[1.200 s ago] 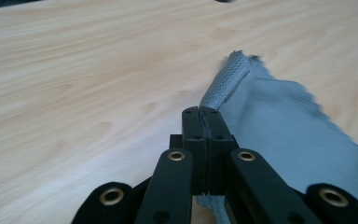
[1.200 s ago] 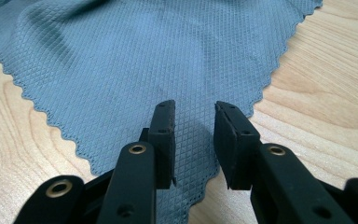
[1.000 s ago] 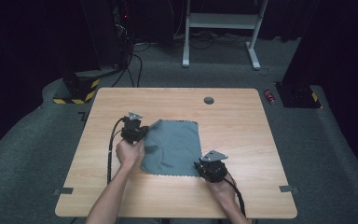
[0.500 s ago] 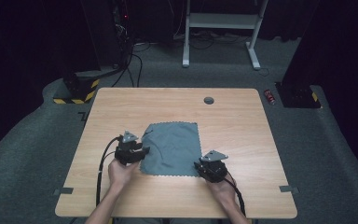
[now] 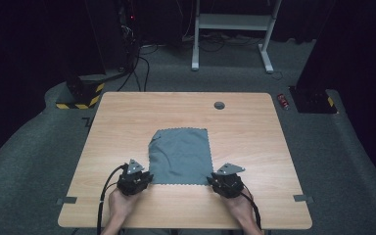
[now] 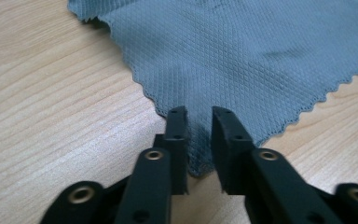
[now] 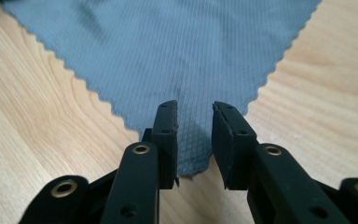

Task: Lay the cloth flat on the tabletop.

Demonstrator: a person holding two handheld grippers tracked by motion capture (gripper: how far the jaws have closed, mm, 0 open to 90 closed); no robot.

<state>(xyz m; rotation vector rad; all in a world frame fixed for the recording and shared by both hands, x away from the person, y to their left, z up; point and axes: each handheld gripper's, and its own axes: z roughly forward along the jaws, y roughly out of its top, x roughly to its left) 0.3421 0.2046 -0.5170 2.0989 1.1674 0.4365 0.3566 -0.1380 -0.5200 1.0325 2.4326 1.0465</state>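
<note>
Since the earlier frame, our left gripper (image 5: 143, 177) moved to the cloth's (image 5: 182, 155) near corner, jaws closing; right gripper (image 5: 216, 179) likewise, neither pinching yet.

**Grey cloth flat on table, one gripper at each near corner**

The grey cloth (image 5: 182, 155) lies on the wooden table (image 5: 127, 122). The left gripper (image 5: 133, 180) sits at its near-left corner, the right gripper (image 5: 226, 182) at its near-right corner. A dark round disc (image 5: 219, 105) lies near the far edge.

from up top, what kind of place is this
Probably a lab or recording room, not a home: a bare wooden table on grey carpet, black curtains around it, and cables running to a rack behind.
</note>
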